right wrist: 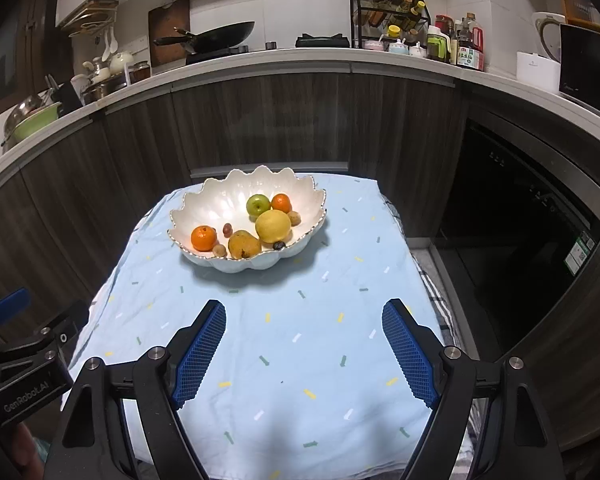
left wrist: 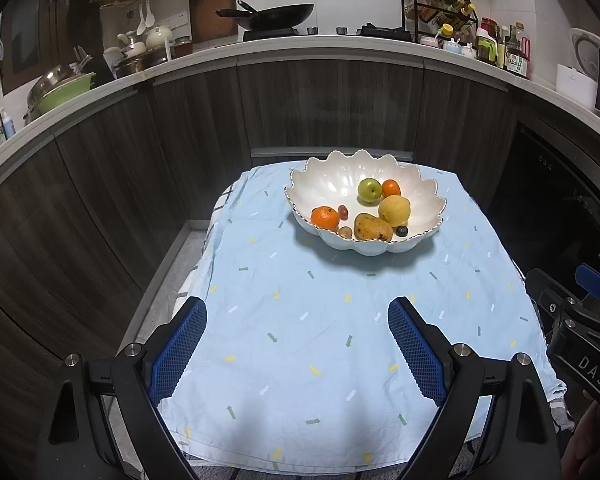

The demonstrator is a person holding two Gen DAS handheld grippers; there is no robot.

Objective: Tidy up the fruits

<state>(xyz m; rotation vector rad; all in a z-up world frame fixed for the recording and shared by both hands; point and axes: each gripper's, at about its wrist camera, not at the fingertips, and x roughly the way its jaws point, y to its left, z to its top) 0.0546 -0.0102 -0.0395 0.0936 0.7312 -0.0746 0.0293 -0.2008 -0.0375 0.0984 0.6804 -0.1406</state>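
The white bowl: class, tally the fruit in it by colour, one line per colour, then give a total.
In the white bowl:
Orange: 2
Green: 1
Yellow: 2, the round fruit and the mango
Brown, small: 2
Reddish, small: 1
Dark, small: 1
Total: 9

A: What is the left claw (left wrist: 297, 316) looking like, low in the left wrist view?

B: Two black arms are ending in blue fingers (left wrist: 414, 354) with a fine grid texture, and round silver screws are sitting on the joints.

A: And the right claw (right wrist: 304, 318)?

B: The same build: black frame, blue gridded pads (right wrist: 198, 358), silver screw heads. At the right edge of the left wrist view its black body is showing white letters "DAS" and a blue tab. At the lower left of the right wrist view, the other body is reading "GenRobot.AI".
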